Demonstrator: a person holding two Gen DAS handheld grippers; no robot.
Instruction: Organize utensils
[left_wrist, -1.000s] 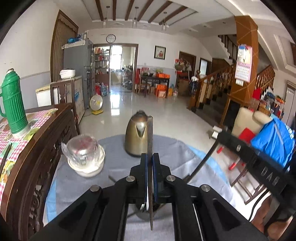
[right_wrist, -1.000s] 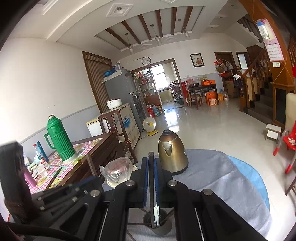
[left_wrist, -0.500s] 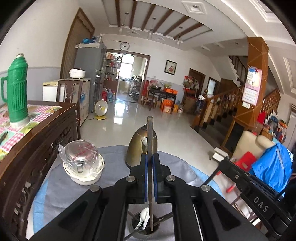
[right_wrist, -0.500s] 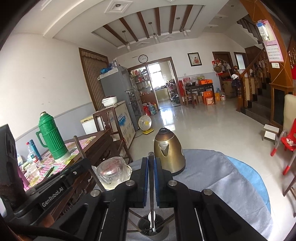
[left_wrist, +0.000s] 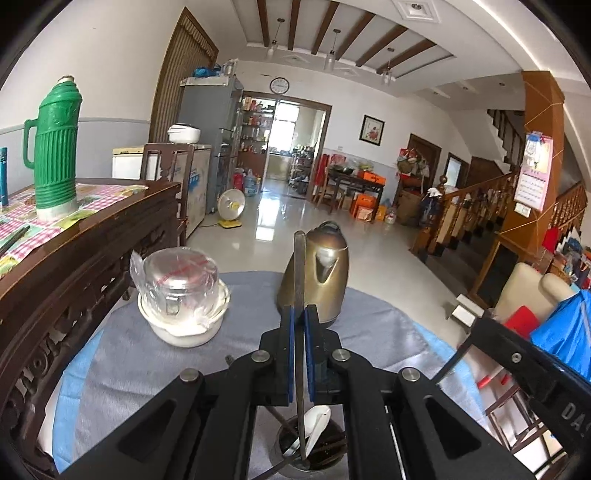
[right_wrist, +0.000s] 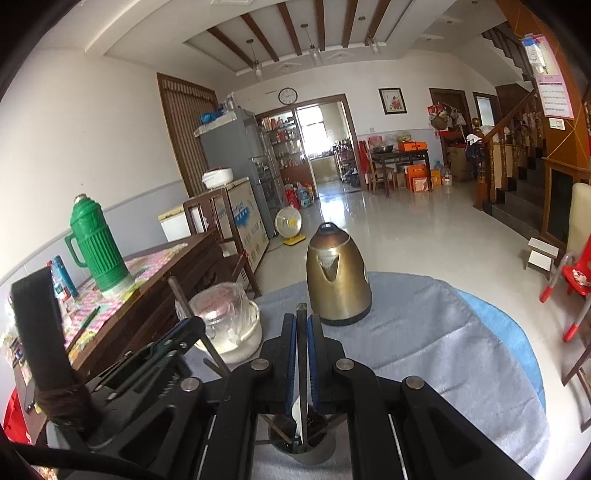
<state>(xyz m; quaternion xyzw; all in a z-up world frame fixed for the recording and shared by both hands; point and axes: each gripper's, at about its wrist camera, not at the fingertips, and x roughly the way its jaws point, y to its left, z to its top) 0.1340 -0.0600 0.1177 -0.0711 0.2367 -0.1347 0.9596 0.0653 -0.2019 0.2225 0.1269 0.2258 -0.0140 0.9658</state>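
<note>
Utensils: left gripper (left_wrist: 299, 328) clamped on a chopstick (left_wrist: 300, 280) | right gripper (right_wrist: 302, 334) clamped on another chopstick (right_wrist: 303, 354) | both sticks near upright, lower tips inside holder cup (right_wrist: 312, 456) directly below the jaws | next, I judge: release straight down.

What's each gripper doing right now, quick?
Left gripper: shut on a chopstick, tip down in the utensil cup.
Right gripper: shut on another chopstick, over the same cup.
</note>
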